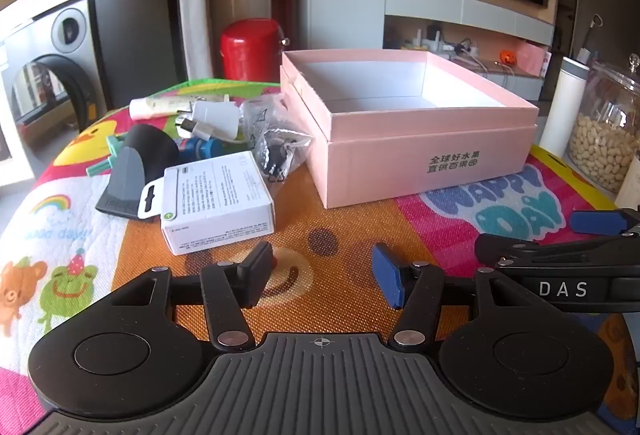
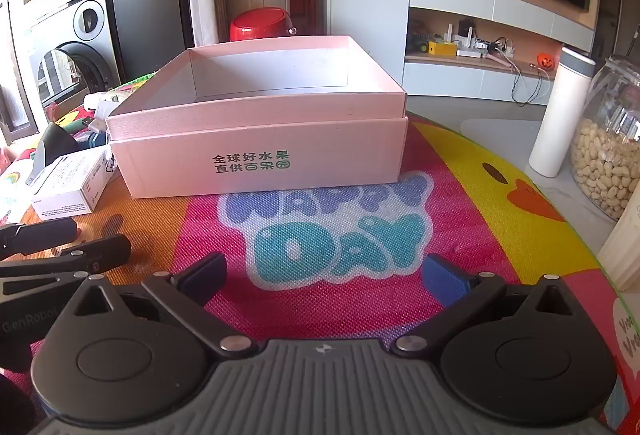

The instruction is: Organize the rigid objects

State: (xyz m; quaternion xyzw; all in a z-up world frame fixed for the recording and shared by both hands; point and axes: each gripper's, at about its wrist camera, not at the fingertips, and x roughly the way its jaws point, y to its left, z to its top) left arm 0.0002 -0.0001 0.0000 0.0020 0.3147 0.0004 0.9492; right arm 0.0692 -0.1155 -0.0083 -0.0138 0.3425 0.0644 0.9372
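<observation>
An open, empty pink cardboard box point(image 1: 432, 139) stands on the colourful mat; it also shows in the right wrist view point(image 2: 260, 131). Left of it lies a heap: a white carton point(image 1: 218, 199), a grey and black holder point(image 1: 132, 171), a white charger plug point(image 1: 214, 117), a clear bag with black parts point(image 1: 276, 143), a cream tube point(image 1: 160, 106) and a blue item point(image 1: 200, 149). My left gripper point(image 1: 323, 275) is open and empty, just in front of the white carton. My right gripper point(image 2: 325, 277) is open and empty, in front of the box.
A glass jar of nuts point(image 2: 608, 159) and a white bottle point(image 2: 560, 111) stand at the table's right edge. A red pot point(image 1: 250, 49) sits behind the heap. The right gripper's fingers point(image 1: 598, 221) reach into the left wrist view at right.
</observation>
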